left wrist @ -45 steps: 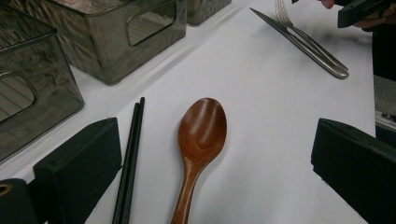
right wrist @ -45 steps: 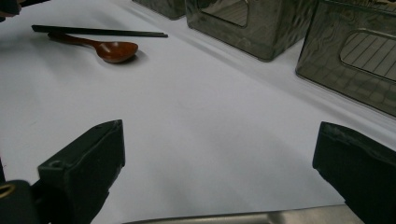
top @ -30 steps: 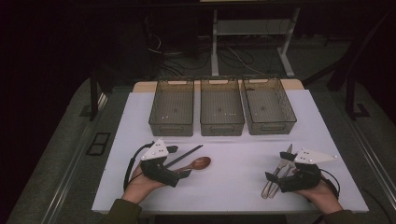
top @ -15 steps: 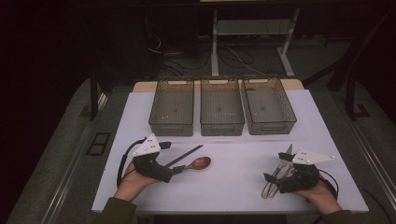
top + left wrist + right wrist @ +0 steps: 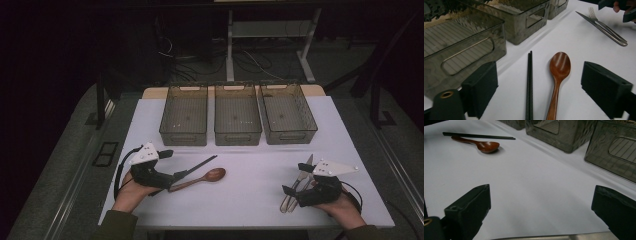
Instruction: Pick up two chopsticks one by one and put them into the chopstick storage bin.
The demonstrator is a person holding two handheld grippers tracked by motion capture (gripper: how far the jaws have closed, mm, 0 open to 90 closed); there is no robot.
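White covering lay over the table (image 5: 250, 200), with dark floor and cables beyond it and three smoky bins (image 5: 237, 120) in a row at twelve o'clock. My left gripper (image 5: 172, 176) sat at about eight o'clock on the table, and in the left gripper view its jaws stood apart with the black chopsticks (image 5: 529, 82) and the wooden spoon (image 5: 558, 75) lying side by side between them, neither one pinched; those jaws had just been closing a little. The spoon's bowl pointed away from me toward the bins. My right gripper (image 5: 290, 192) rested at four o'clock beside the fork and knife (image 5: 295, 187), jaws spread wide over bare table and grasping nothing. To do this pick well, I judged I should choose one piece, shift sideways so that only its handle sat between the jaws, come down low to the cloth and close squarely across it, so the neighbour was not dragged along.
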